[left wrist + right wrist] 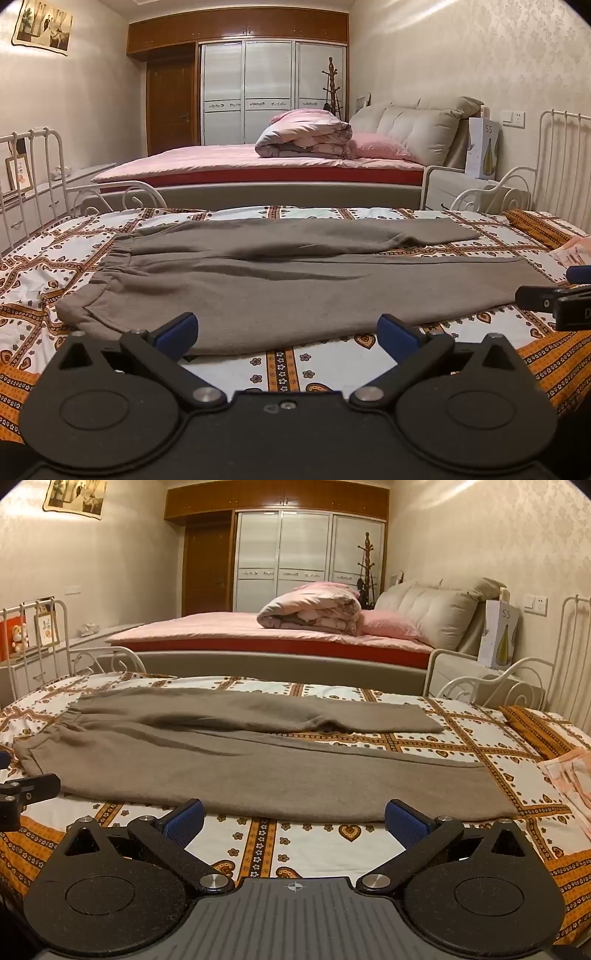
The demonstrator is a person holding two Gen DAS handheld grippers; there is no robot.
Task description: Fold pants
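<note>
Your pants (280,280) lie flat and unfolded across the patterned bedspread (295,369), waistband toward your left and the 2 legs running out to your right. The far leg (258,709) angles slightly away from the near one, so a wedge of bedspread shows between their cuffs. The fabric is grey-brown, with soft creases near the crotch.

Your left tool (287,330) hangs at the near edge of the pants, toward the waistband end, its blue pads (177,334) spread wide with nothing between them. Your right tool (293,818) sits just short of the near leg's hem side (fingers equally wide apart, gripping nothing). Each tool shows at the edge of the other's view, beside the pants.

A white iron bed frame (524,184) curls up at both ends of the bed. Beyond it stands a second bed with pink sheets (258,162), a rolled quilt (306,138) and a padded headboard (417,129). A wardrobe (273,92) fills the back wall.
</note>
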